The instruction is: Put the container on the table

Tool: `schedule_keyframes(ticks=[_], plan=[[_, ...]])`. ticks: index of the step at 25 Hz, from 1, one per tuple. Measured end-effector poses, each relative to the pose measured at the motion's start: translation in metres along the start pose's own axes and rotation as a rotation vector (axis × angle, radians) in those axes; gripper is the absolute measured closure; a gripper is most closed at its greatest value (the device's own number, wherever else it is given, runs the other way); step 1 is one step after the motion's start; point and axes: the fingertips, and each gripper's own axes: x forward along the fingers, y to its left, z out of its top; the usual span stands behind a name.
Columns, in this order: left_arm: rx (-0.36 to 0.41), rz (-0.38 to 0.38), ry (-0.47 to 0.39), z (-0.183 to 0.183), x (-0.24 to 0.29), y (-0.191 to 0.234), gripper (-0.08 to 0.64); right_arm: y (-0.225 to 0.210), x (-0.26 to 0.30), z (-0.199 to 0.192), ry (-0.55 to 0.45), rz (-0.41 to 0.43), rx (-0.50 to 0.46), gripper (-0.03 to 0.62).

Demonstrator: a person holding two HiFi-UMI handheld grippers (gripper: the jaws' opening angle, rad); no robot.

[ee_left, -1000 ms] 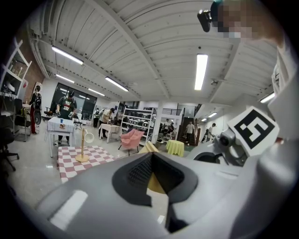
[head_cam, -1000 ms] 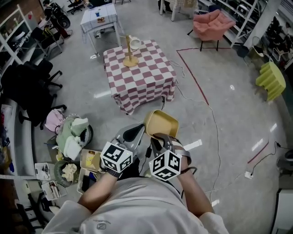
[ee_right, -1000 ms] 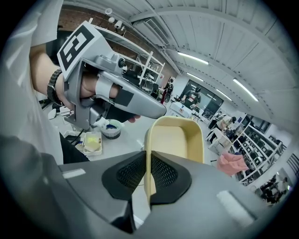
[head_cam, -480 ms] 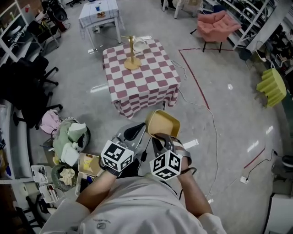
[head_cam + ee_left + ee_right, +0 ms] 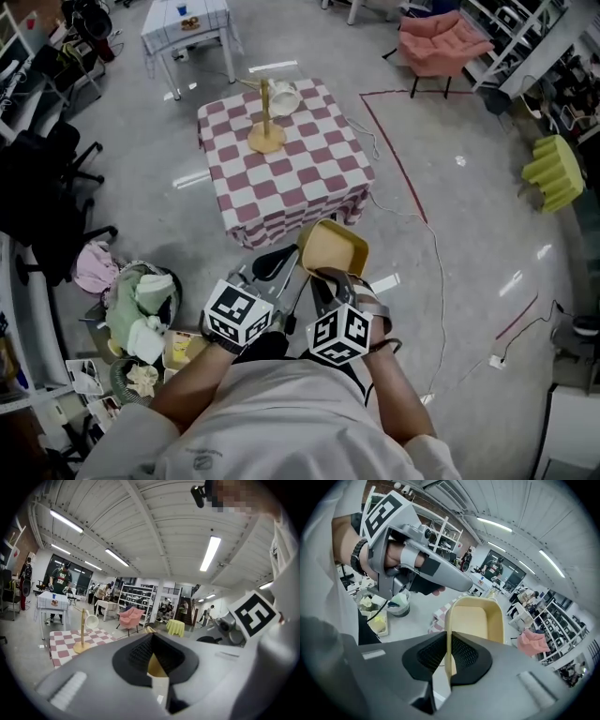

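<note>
A shallow yellow container (image 5: pixel 334 247) is carried in the air in front of my body, over the grey floor. My right gripper (image 5: pixel 322 276) is shut on its near rim; in the right gripper view the wall of the container (image 5: pixel 477 620) runs between the pads of the right gripper (image 5: pixel 450 654). My left gripper (image 5: pixel 287 262) meets its left corner, and in the left gripper view a yellow edge of the container (image 5: pixel 155 663) sits between the closed-in pads. The checkered table (image 5: pixel 300 173) stands just ahead, with a wooden mug stand (image 5: pixel 265 122) holding a white mug.
Baskets of clutter (image 5: pixel 141 309) lie on the floor at my left. A cable (image 5: pixel 436 253) and a red tape line (image 5: pixel 394 155) run right of the table. A pink armchair (image 5: pixel 441 42), a small white table (image 5: pixel 183 23) and black office chairs (image 5: pixel 42 187) stand farther off.
The checkered table has drawn closer and shifted a little left in the head view. Both grippers and the container keep the same pose relative to my body.
</note>
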Motion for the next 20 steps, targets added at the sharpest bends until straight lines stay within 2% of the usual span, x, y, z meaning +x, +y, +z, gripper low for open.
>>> schedule_keyframes(ticks=[8,14,20], plan=[[-0.026,-0.003,0.015,0.001,0.034,0.047,0.555,-0.034,0.048,0.007,0.021,0.021,-0.037,0.557],[-0.044,0.035,0.016,0.000,0.077,0.079,0.555,-0.072,0.093,0.001,0.027,0.070,-0.103,0.557],[-0.061,0.103,0.026,0.000,0.136,0.107,0.555,-0.123,0.135,-0.017,0.012,0.141,-0.190,0.557]])
